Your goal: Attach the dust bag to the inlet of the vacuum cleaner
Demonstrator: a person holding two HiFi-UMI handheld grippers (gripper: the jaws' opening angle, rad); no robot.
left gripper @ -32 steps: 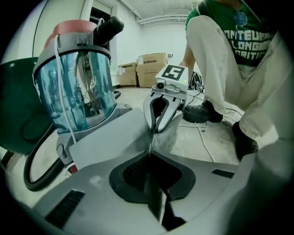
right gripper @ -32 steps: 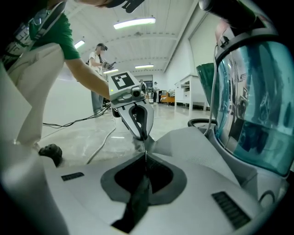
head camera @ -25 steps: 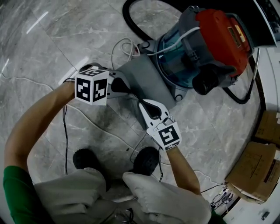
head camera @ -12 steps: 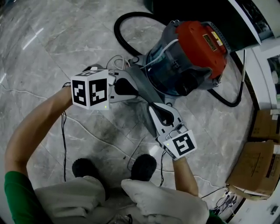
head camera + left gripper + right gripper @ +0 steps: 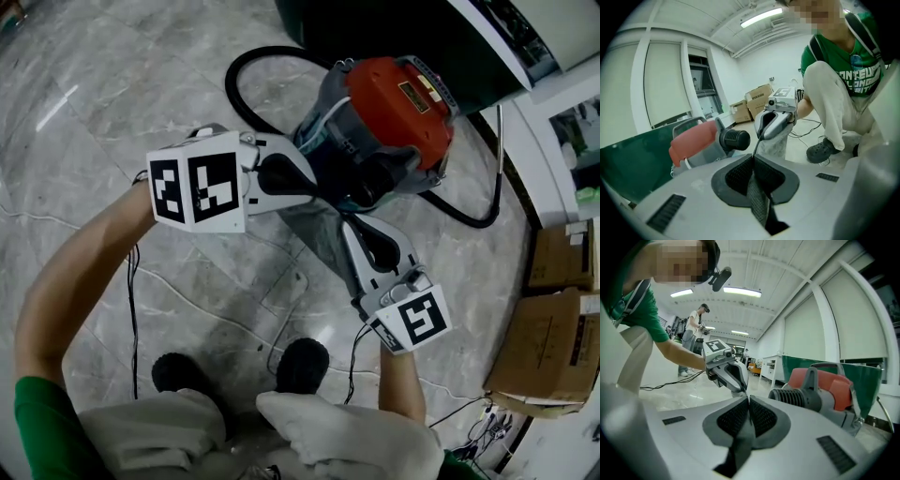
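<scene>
The vacuum cleaner (image 5: 384, 112), red-topped with a grey-blue body, lies on the marble floor, its black round inlet (image 5: 380, 178) facing me. A grey dust bag (image 5: 314, 232) hangs in the air between my two grippers, just in front of the inlet. My left gripper (image 5: 323, 183) is shut on one thin edge of the bag, my right gripper (image 5: 352, 223) on the opposite edge. In the left gripper view the pads (image 5: 761, 171) pinch that edge, with the bag (image 5: 774, 146) hanging under the right gripper (image 5: 776, 123) and the inlet (image 5: 736, 139) to the left. In the right gripper view the inlet (image 5: 790, 397) lies right of the jaws.
A black hose (image 5: 246, 84) loops behind the vacuum. Thin cables (image 5: 187, 281) trail over the floor by my shoes (image 5: 300, 366). Cardboard boxes (image 5: 553, 356) stand at the right, a dark green panel (image 5: 394, 28) behind. Another person (image 5: 693, 338) stands far off.
Both grippers have risen with the dust bag from near the floor to the height of the inlet. The bag now hangs close in front of the inlet.
</scene>
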